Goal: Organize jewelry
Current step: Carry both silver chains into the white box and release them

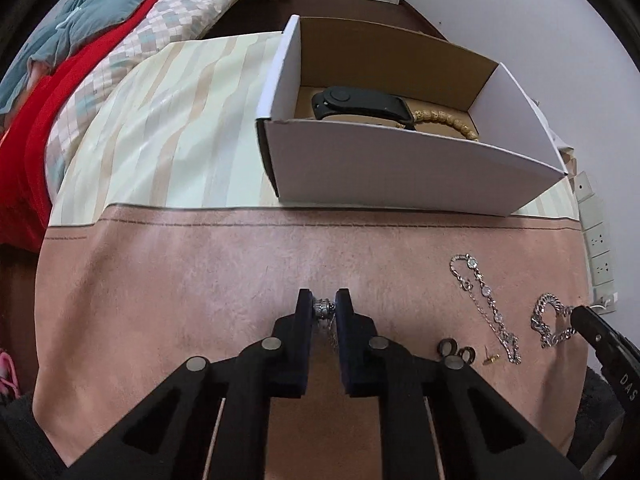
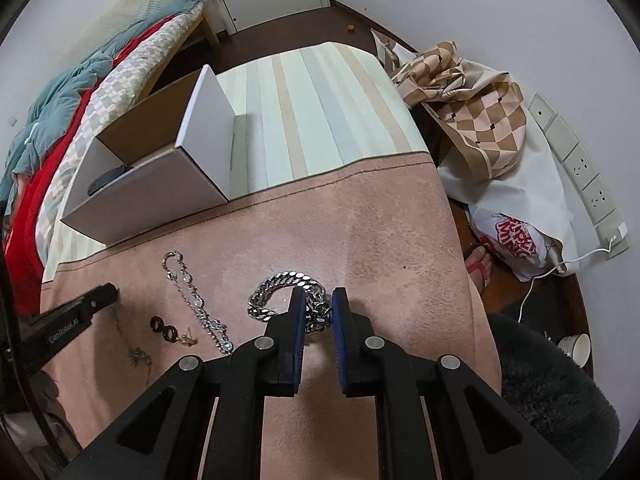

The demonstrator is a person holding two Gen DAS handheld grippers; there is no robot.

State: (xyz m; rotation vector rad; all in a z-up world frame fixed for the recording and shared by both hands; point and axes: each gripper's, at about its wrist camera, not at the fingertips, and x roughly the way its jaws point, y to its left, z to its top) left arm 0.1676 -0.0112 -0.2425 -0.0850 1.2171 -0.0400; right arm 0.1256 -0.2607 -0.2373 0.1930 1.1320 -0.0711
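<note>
My left gripper [image 1: 325,307] is shut on a small silver pendant [image 1: 322,308] whose thin chain [image 1: 332,334] hangs down to the pink mat [image 1: 200,280]. My right gripper [image 2: 319,307] is shut on the clasp end of a chunky silver curb-link bracelet [image 2: 280,286] lying on the mat; it also shows in the left wrist view [image 1: 548,320]. A thin crystal bracelet [image 1: 486,304] [image 2: 192,296], two dark rings [image 1: 456,350] [image 2: 164,330] and a small gold earring [image 1: 490,359] [image 2: 186,340] lie between the grippers. The open cardboard box [image 1: 400,168] [image 2: 160,196] holds a black band [image 1: 360,104] and a wooden bead bracelet [image 1: 448,120].
The mat overlaps a striped cloth [image 2: 320,112] on the table. A bed with red and teal bedding [image 1: 80,40] stands to the left. Checked bags [image 2: 480,128], a power strip [image 2: 580,168], a sandal [image 2: 480,268] and a cup [image 2: 576,348] lie right of the table.
</note>
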